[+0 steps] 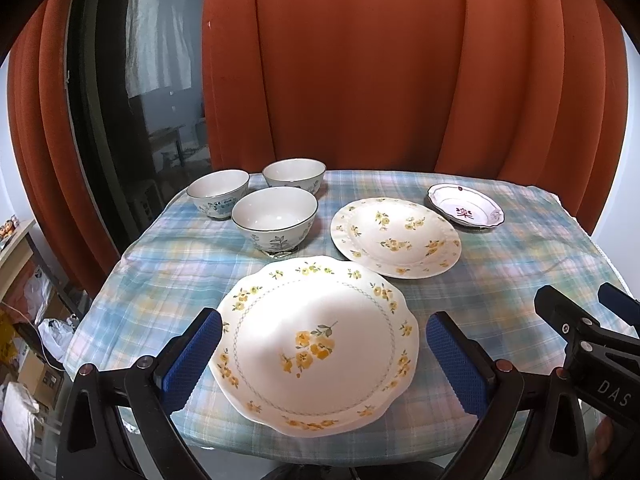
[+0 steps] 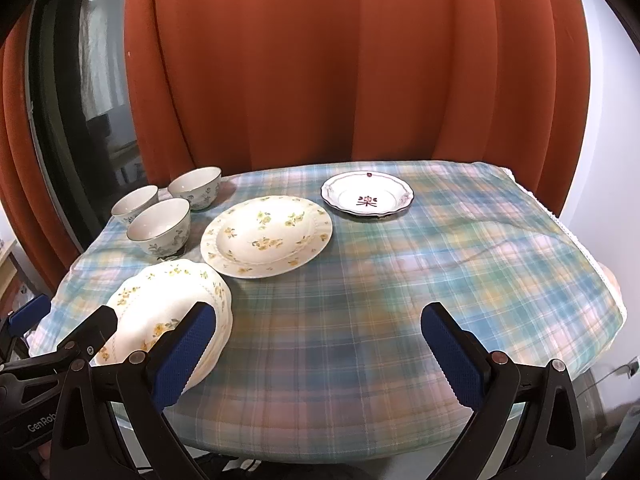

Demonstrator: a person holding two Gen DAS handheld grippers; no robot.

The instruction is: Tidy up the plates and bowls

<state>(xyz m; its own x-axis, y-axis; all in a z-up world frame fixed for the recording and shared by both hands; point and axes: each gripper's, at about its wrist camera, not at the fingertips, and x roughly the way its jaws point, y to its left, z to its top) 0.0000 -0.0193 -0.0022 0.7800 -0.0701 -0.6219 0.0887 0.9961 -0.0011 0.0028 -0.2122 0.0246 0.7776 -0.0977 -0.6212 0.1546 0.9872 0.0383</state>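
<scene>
Both tongs were spread wide and held nothing. The left gripper hovered at the near table edge with the large scalloped plate lying directly between and just beyond its blue pads; the right gripper hung beside it over bare plaid tablecloth, with that same plate just off its left finger.

Ahead of the left tongs sat the round yellow-flowered plate, and farther right of it the small plate with a red motif. Three floral bowls clustered ahead and to the left, close together.

Judging by the layout, nothing was stacked yet, and the big plate looked the sensible base. To do it well, the left tongs should probably leave it flat and fetch the smaller plates onto it, pinching each by the rim, pads above and below, lifting level and setting down centred and gently, since glazed china slips and chips.
</scene>
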